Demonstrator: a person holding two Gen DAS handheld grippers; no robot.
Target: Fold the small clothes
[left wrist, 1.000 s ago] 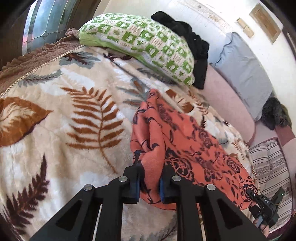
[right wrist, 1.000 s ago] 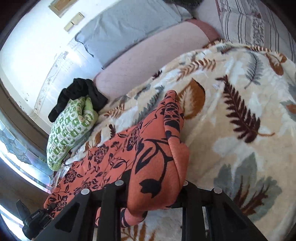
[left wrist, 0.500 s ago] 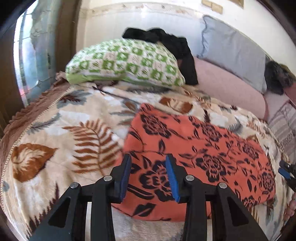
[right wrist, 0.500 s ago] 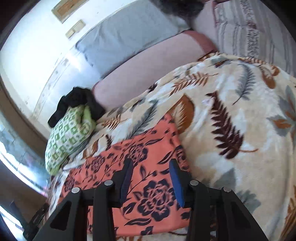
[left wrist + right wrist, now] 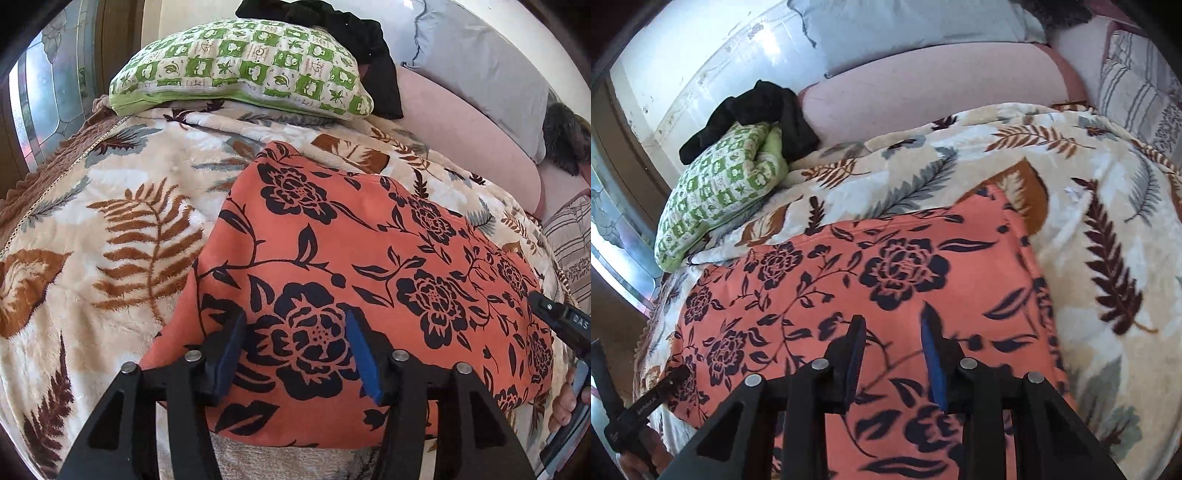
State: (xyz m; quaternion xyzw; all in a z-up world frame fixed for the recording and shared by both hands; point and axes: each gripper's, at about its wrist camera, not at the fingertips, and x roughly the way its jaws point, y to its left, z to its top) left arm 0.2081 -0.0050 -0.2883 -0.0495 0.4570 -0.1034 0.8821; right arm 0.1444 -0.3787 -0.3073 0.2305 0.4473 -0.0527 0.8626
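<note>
Bed covered by a cream leaf-print blanket (image 5: 110,206), set against a white wall (image 5: 701,62); window (image 5: 44,96) far left of the left hand-held gripper (image 5: 291,354).

Count: one orange floral cloth (image 5: 369,266), one green checked pillow (image 5: 243,66) with one black garment (image 5: 354,40) draped over it, one grey pillow (image 5: 480,74), one pink bolster (image 5: 461,129), one striped cushion (image 5: 572,251).

Cloth lies flat on the blanket, directly ahead of and beneath both hand-held grippers.

Left: fingers spread, empty, above the near edge. Right hand-held gripper (image 5: 894,354): fingers spread, empty, over the cloth.

Change: a second ago each pinched a bunched edge of the cloth; half a second ago both had let go, and the cloth now lies spread and smooth.
</note>
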